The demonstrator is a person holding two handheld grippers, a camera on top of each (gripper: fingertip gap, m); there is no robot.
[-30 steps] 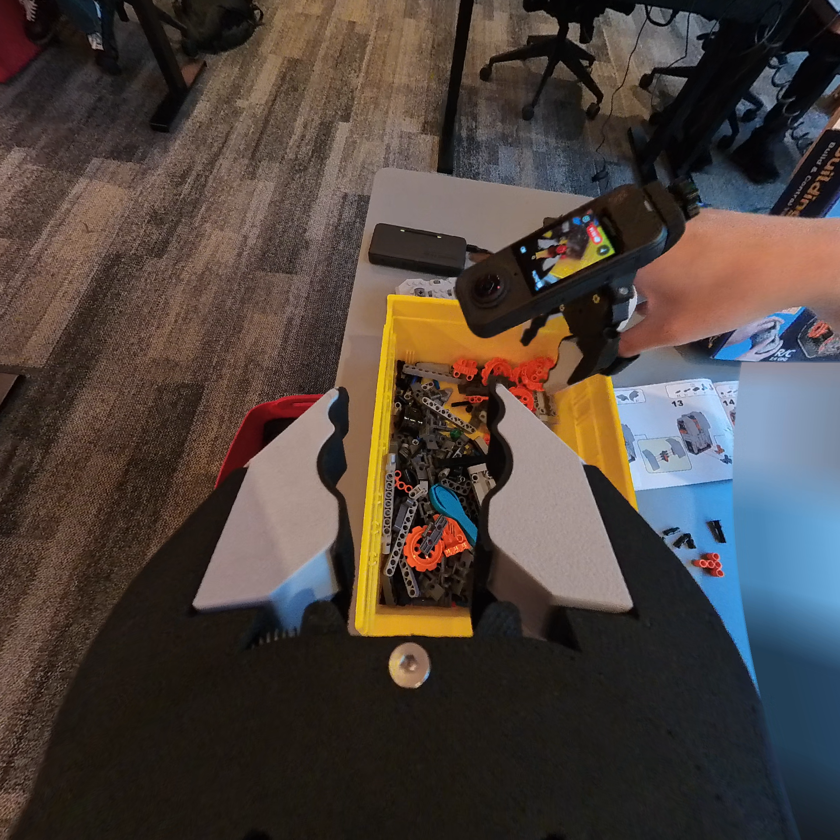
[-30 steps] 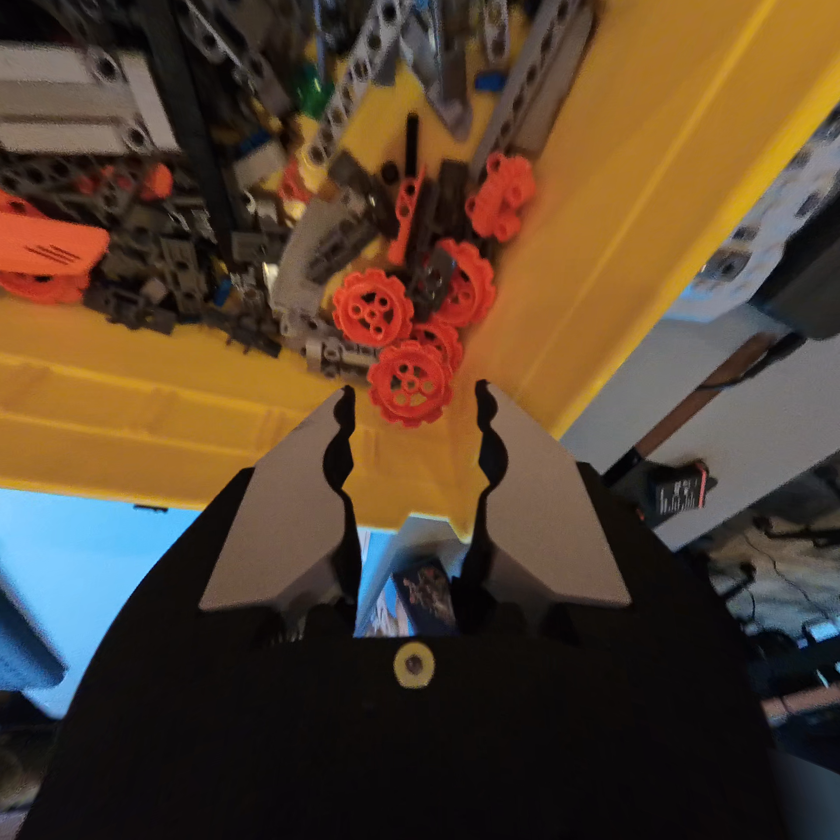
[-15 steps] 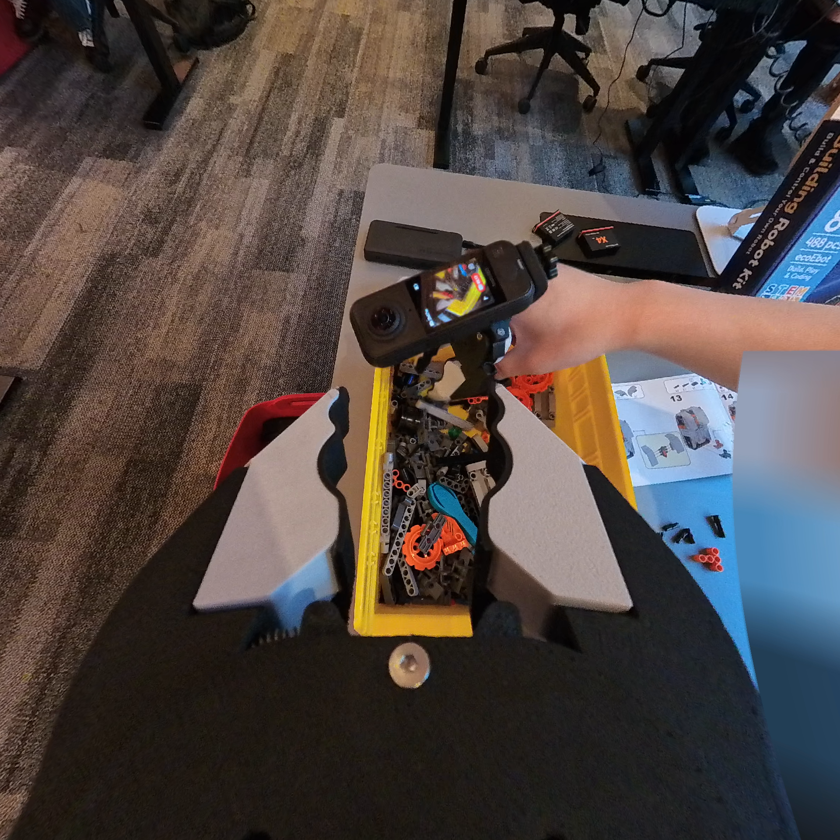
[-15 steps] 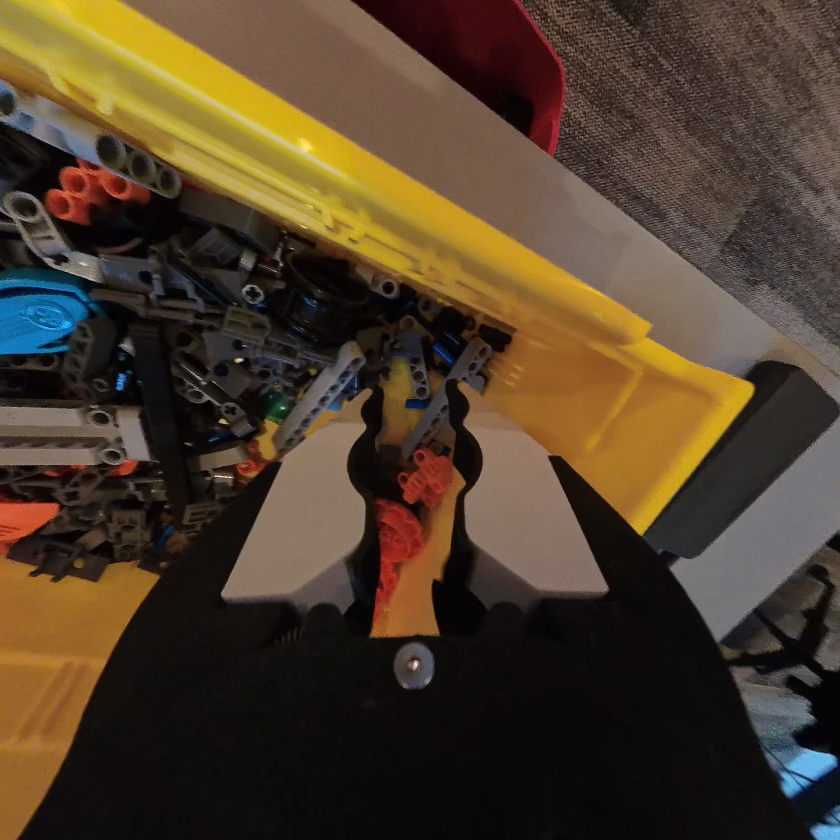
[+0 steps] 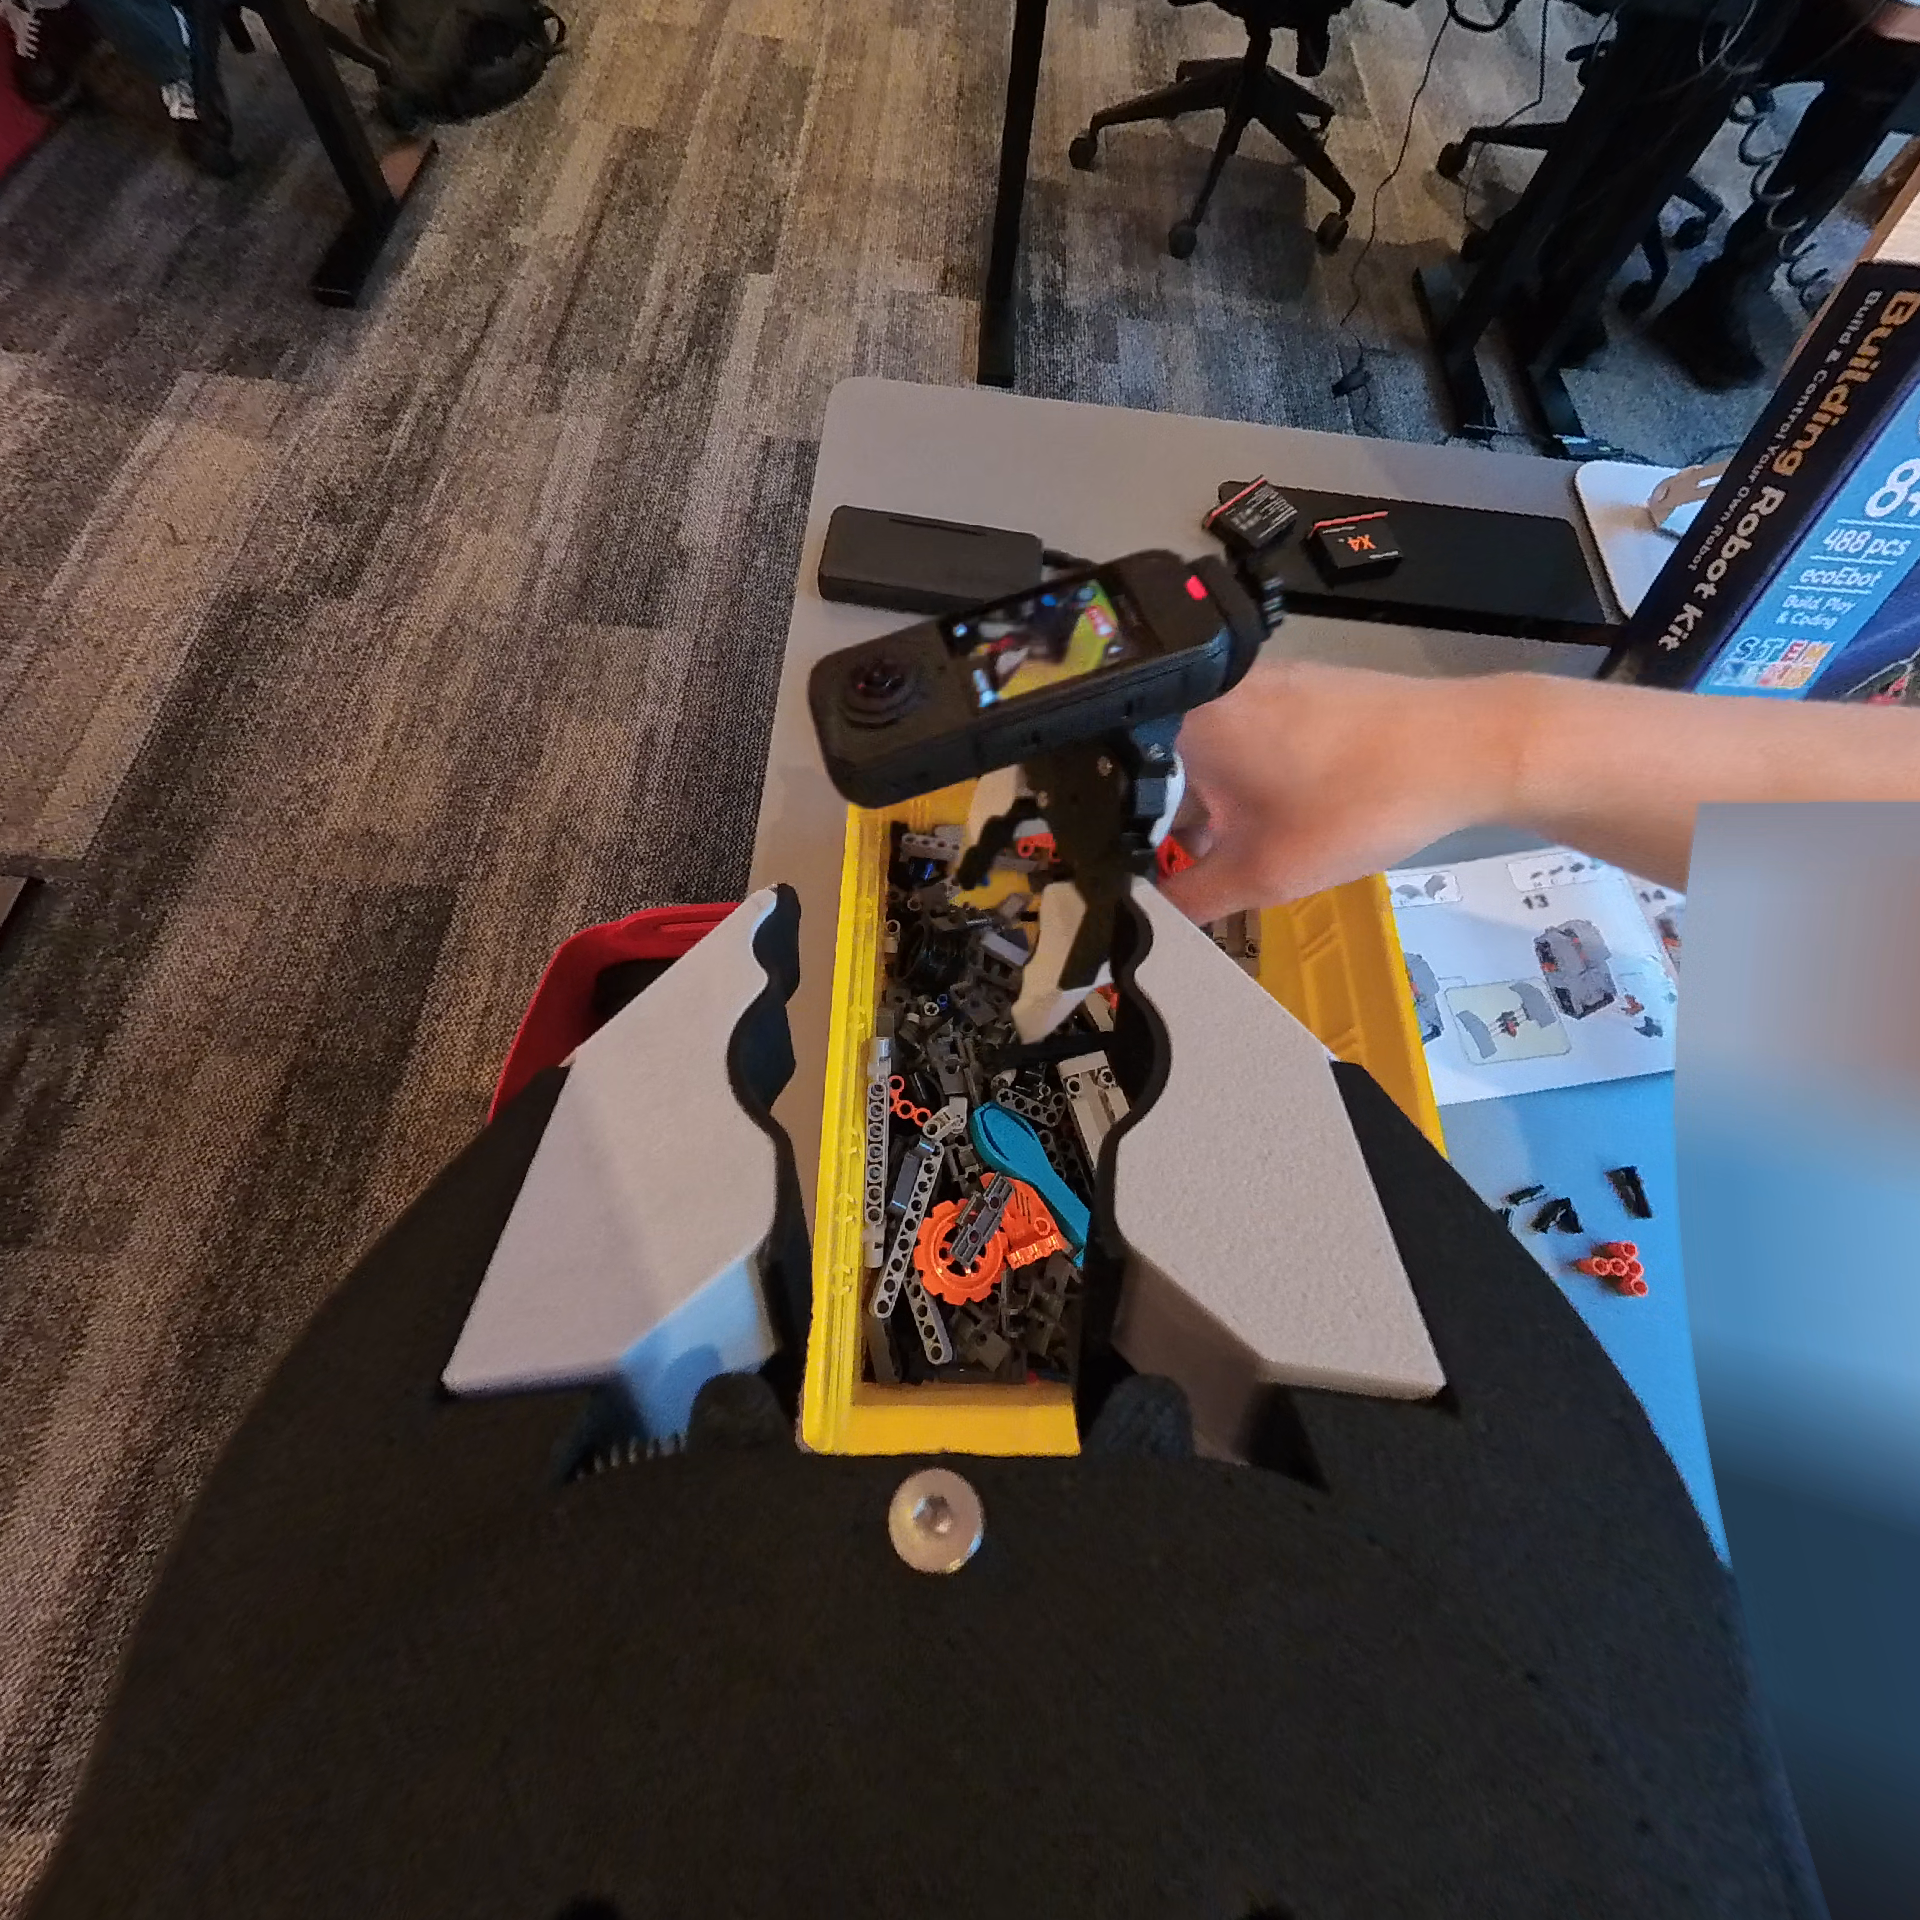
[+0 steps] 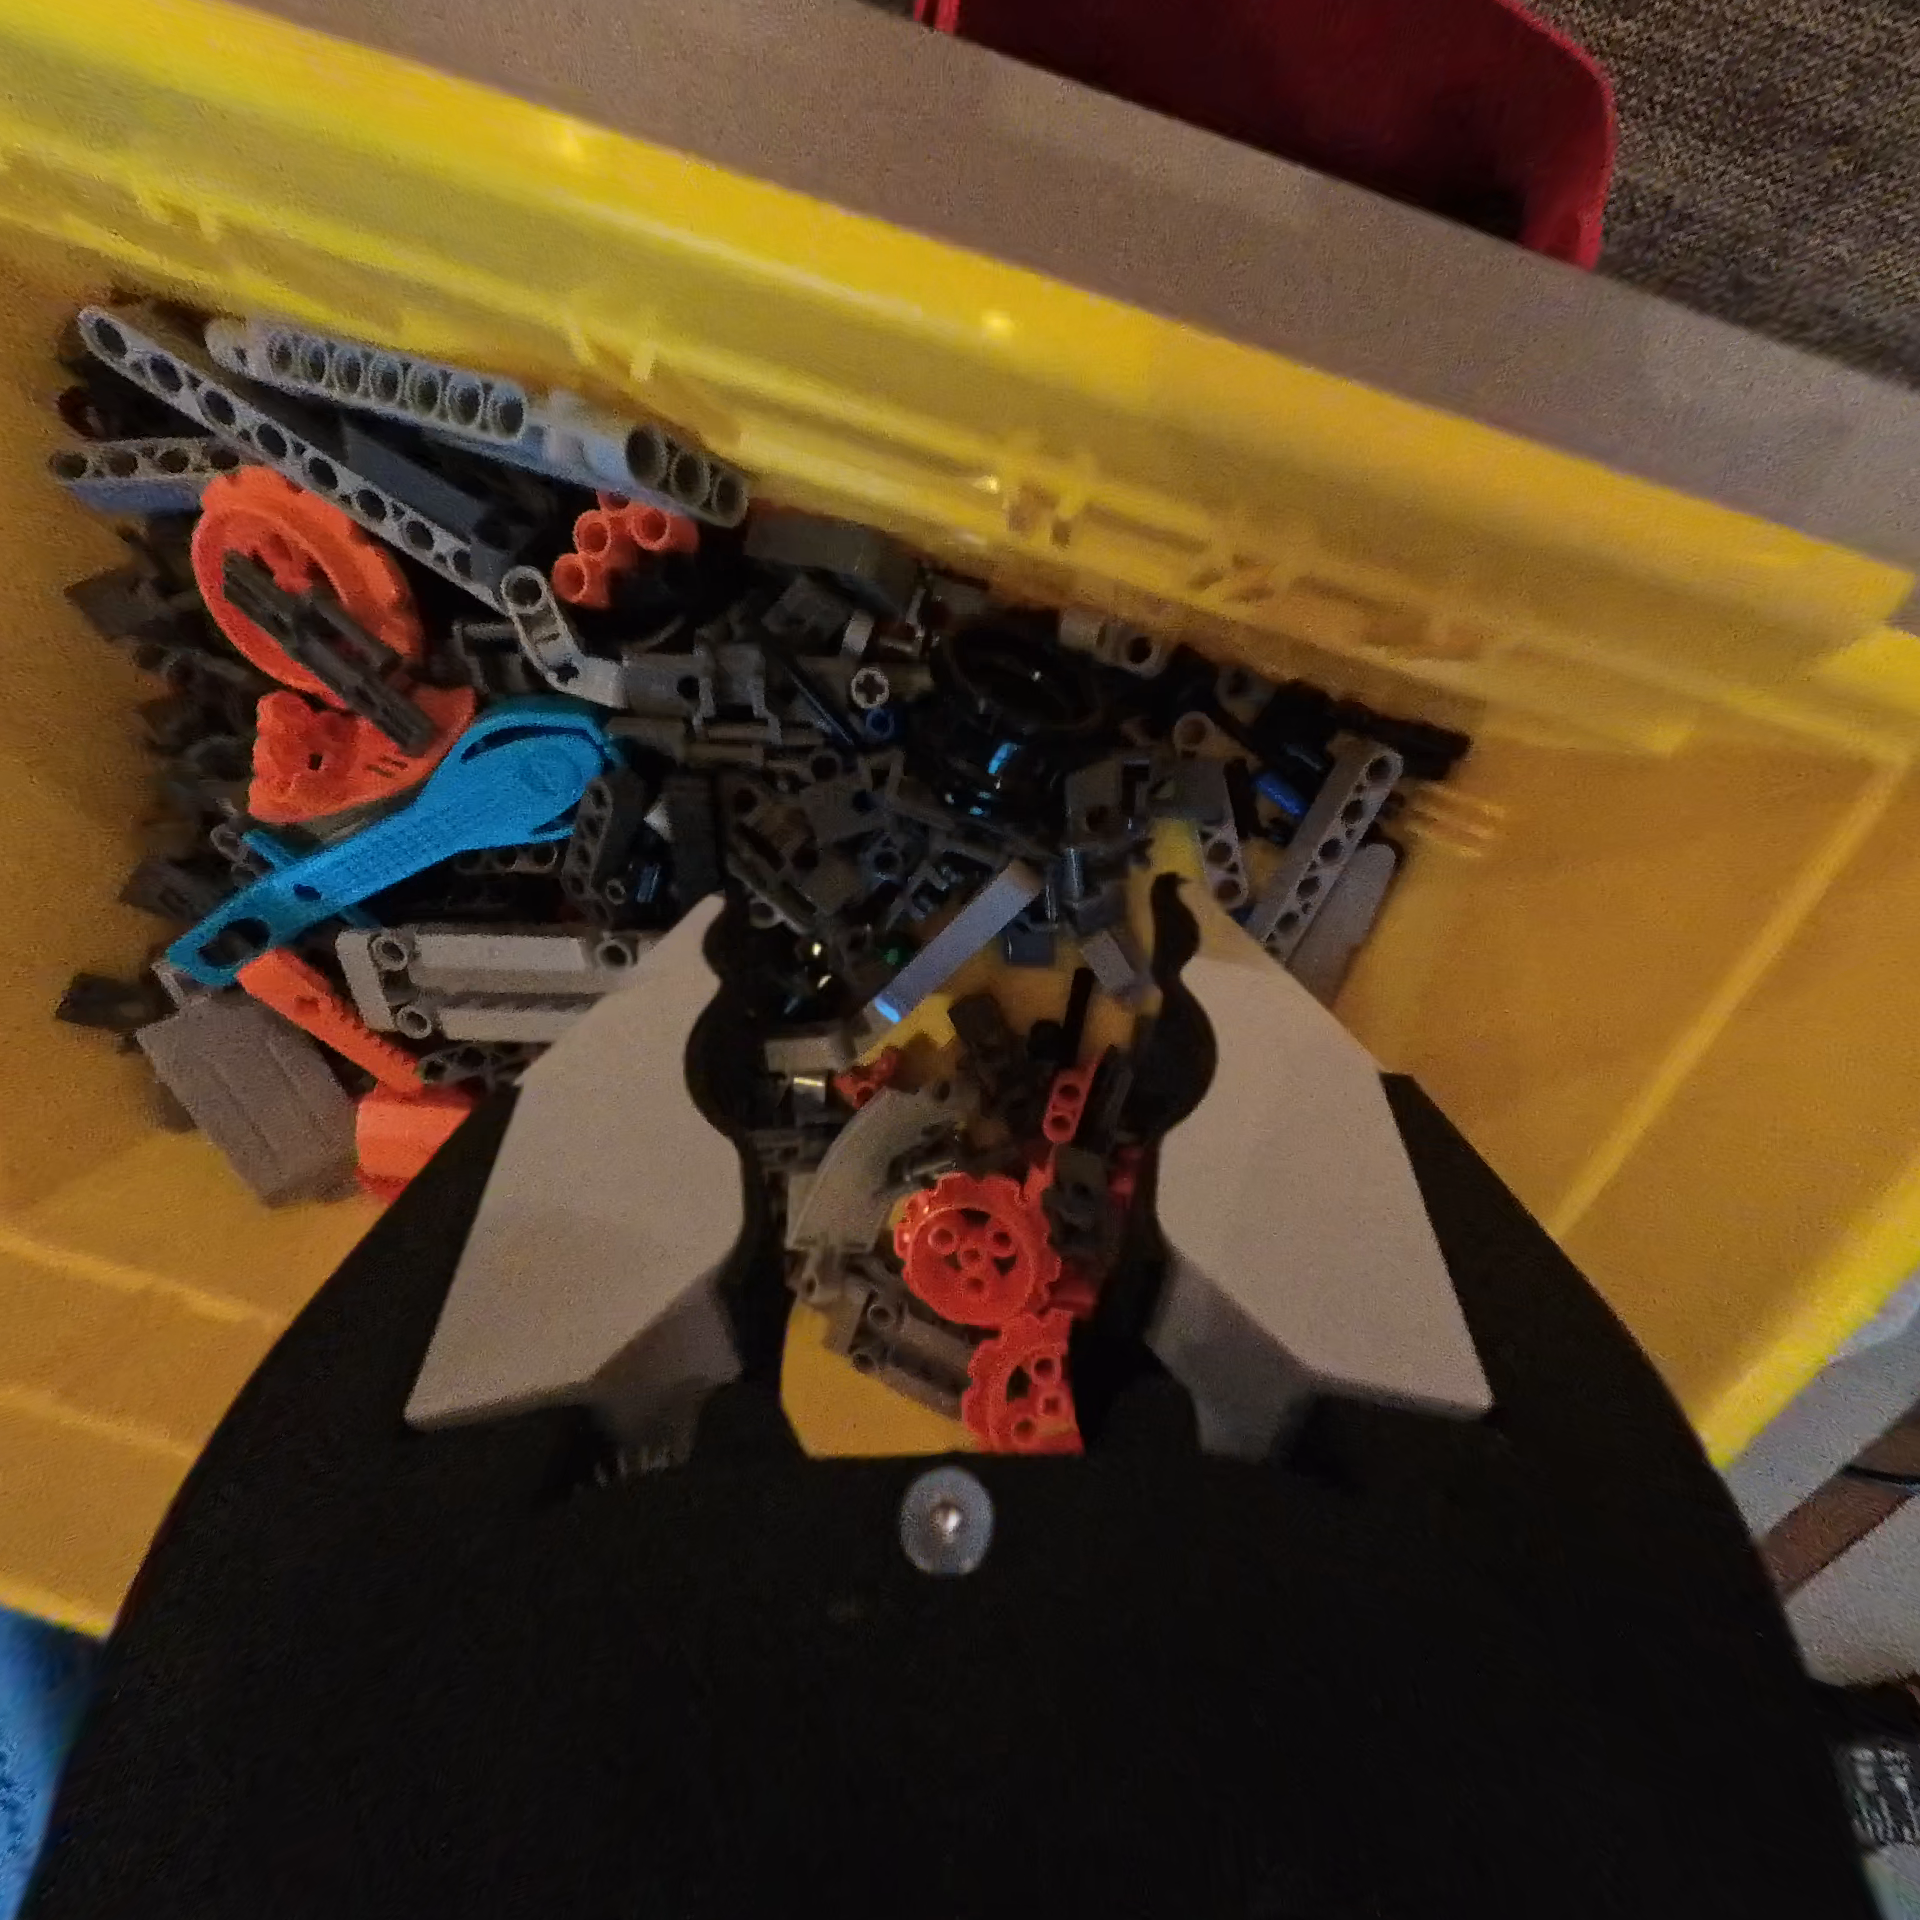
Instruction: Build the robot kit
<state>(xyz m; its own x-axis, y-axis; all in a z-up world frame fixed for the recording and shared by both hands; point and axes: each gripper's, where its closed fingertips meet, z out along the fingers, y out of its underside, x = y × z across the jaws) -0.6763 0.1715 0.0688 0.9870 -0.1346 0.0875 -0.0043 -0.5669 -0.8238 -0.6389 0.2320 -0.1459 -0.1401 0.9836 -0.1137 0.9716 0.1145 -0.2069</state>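
Carpet (image 5: 364, 623) at far left, red bin (image 5: 603, 966) below table edge. Your left gripper (image 5: 961, 935) hangs above near end of yellow bin (image 5: 940, 1418), jaws spread wide, holding nothing. Bin full of grey beams, orange gears (image 5: 961, 1247), blue tool (image 5: 1023, 1153). Your right gripper (image 6: 940, 914) dips into bin's far end, jaws wide apart, empty, orange gear (image 6: 977, 1247) between fingers. Farther right: instruction sheet (image 5: 1538, 977), loose black and red pins (image 5: 1610, 1262) on blue mat.
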